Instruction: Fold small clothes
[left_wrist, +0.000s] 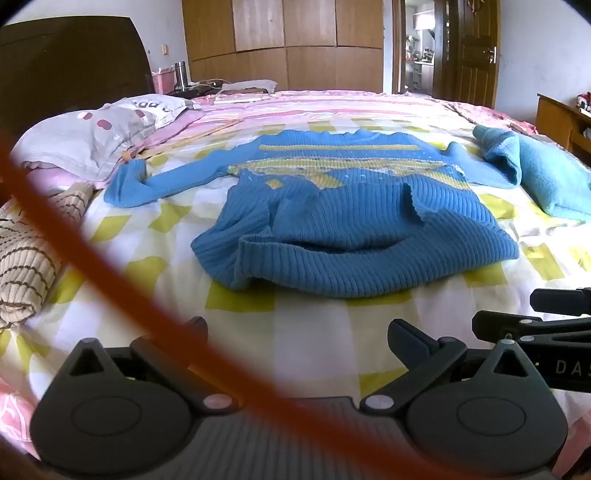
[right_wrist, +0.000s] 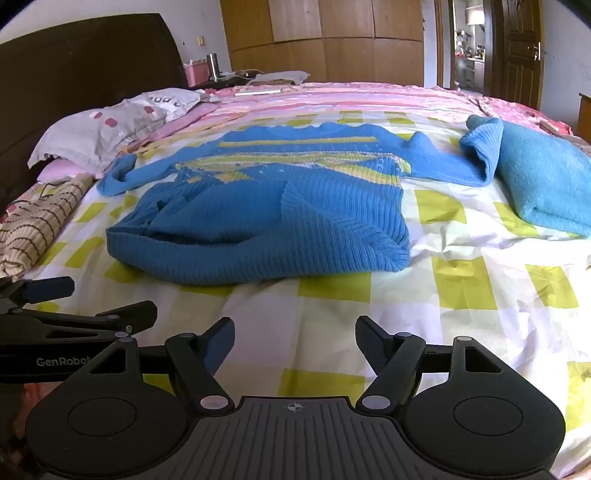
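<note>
Two grippers hovering side by side above near edge of checked bedsheet (right_wrist: 332, 295), both short of blue sweater (right_wrist: 258, 221). Left gripper (left_wrist: 295, 339) w/ jaws spread wide, nothing between. Right gripper (right_wrist: 295, 343) likewise released, empty. Sweater lying flat mid-sheet, collar end nearest grippers, sleeves stretching out to both sides. Teal folded garment (right_wrist: 535, 184) sitting just beyond sweater's right sleeve. Striped beige cloth (left_wrist: 33, 258) bunching left of sweater. Pillow (left_wrist: 92, 136) resting past sweater's left sleeve, toward headboard.
</note>
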